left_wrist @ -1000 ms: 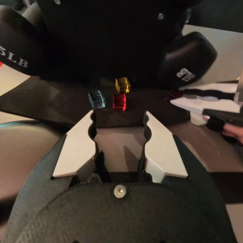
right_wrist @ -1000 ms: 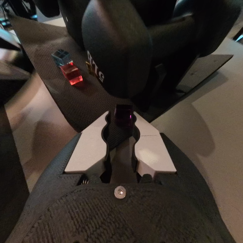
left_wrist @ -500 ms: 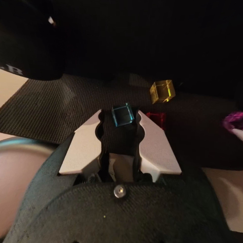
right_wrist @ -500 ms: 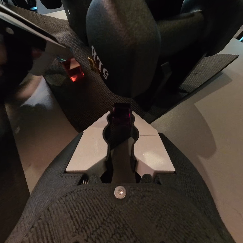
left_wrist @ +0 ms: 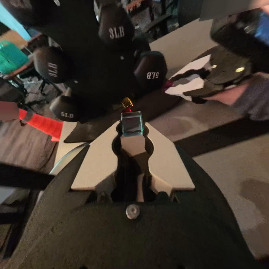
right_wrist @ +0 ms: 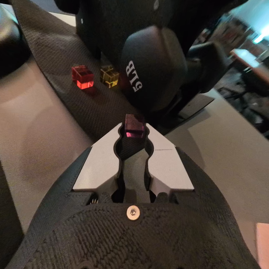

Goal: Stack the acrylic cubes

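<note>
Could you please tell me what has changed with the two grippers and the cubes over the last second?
The left gripper moved in on the mat, closed on the clear blue cube and lifted it. The right gripper kept its purple cube. The red cube and yellow cube stayed put.

We see dim room, warm low light. Pale beige table [right_wrist: 218,145] carries dark woven mat [right_wrist: 87,110]. Teal wall patch [left_wrist: 8,26] at upper left of left view; brighter bluish light [right_wrist: 260,36] at far right of right view. Beyond table edge we make out blurred dark furniture [right_wrist: 240,61], cluttered floor [left_wrist: 43,87]. Long shadows cross table.
</note>
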A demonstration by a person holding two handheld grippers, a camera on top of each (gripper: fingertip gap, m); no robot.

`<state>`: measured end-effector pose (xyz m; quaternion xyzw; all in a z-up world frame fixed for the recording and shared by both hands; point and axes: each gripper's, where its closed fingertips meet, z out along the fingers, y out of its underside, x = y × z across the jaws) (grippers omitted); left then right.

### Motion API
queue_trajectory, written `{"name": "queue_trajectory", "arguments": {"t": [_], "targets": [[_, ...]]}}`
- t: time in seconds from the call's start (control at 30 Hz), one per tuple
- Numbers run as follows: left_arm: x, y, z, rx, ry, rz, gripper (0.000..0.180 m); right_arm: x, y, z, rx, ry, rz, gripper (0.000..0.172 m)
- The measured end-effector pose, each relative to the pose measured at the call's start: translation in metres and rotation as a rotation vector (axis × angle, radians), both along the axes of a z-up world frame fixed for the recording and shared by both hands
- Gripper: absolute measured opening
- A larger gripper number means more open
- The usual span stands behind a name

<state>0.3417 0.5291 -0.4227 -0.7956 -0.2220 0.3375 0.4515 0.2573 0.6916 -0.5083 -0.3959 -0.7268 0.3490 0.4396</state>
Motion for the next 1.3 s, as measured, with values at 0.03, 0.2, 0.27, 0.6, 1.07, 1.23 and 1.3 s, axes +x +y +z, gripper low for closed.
{"name": "queue_trajectory", "arguments": {"t": [0.03, 0.2, 0.27, 0.6, 1.07, 1.23, 1.3], "targets": [[0.017, -0.011, 0.007, 0.026, -0.006, -0.047, 0.027, 0.0, 0.001, 0.008, 0.026, 0.07, -0.019, 0.024], [0.058, -0.07, 0.019, 0.244, -0.292, -0.167, 0.027, 0.007, 0.005, 0.038, 0.067, 0.292, -0.089, 0.024], [0.038, -0.105, 0.024, 0.263, -0.263, -0.044, 0.027, 0.012, 0.01, 0.045, 0.055, 0.332, -0.118, 0.024], [-0.013, -0.145, -0.014, 0.149, -0.515, 0.049, 0.027, 0.014, -0.001, 0.039, 0.097, 0.316, -0.082, 0.024], [-0.017, -0.144, -0.027, 0.095, -0.567, 0.082, 0.061, 0.033, -0.057, 0.077, -0.028, 0.413, 0.106, 0.024], [-0.007, -0.163, -0.018, 0.189, -0.526, 0.113, 0.077, 0.065, -0.209, 0.109, -0.319, 0.154, 0.603, 0.024], [0.0, -0.169, -0.019, 0.232, -0.534, 0.107, 0.078, 0.072, -0.254, 0.112, -0.35, -0.002, 0.738, 0.025]]}}
